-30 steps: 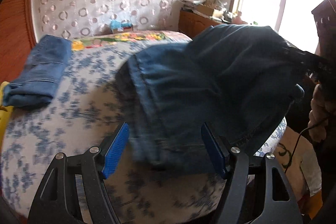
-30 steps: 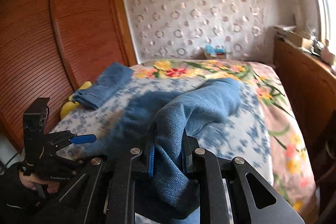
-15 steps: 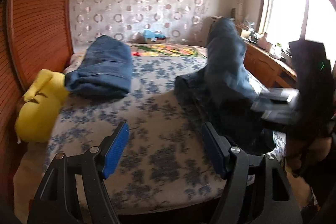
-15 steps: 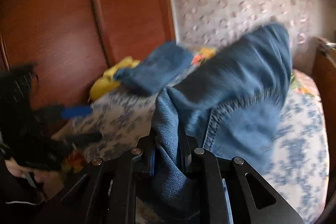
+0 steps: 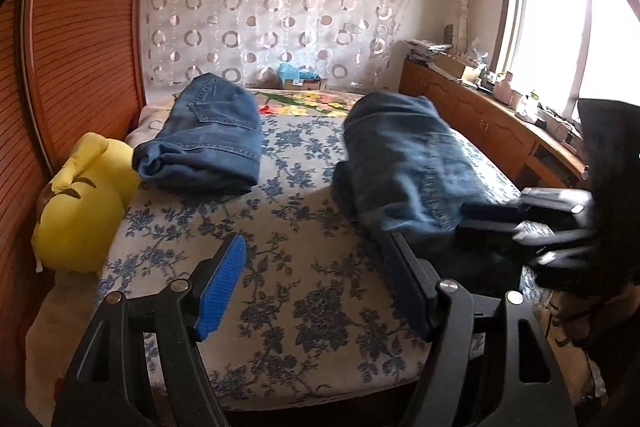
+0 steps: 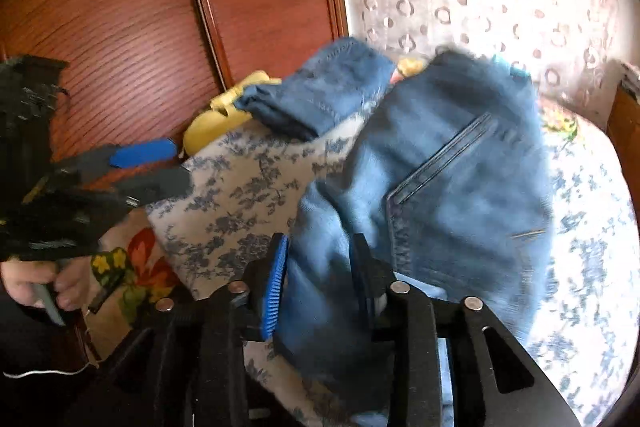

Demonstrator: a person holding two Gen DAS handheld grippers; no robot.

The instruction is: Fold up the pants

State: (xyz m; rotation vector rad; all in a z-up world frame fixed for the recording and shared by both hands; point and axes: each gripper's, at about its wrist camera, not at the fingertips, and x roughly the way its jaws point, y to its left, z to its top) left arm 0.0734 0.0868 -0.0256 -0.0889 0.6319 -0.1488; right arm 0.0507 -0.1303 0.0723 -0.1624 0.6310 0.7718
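Observation:
Blue denim pants [image 5: 404,163] lie in a folded heap on the right side of the bed, back pocket up in the right wrist view [image 6: 452,179]. My left gripper [image 5: 316,287] is open and empty over the bed's near edge, left of the pants; it also shows in the right wrist view [image 6: 156,167]. My right gripper [image 6: 320,271] has its jaws partly apart with the pants' near edge between them; it shows at the right in the left wrist view [image 5: 488,219].
A second folded pair of jeans [image 5: 208,139] lies at the bed's far left beside a yellow plush toy [image 5: 80,203]. A wooden wardrobe [image 5: 76,39] stands left; a cluttered wooden sideboard [image 5: 480,115] runs under the window at right.
The right gripper swung the pants over and laid them down on the bed, and its jaws have widened. The left gripper stayed open and empty, and its view swung left across the bed.

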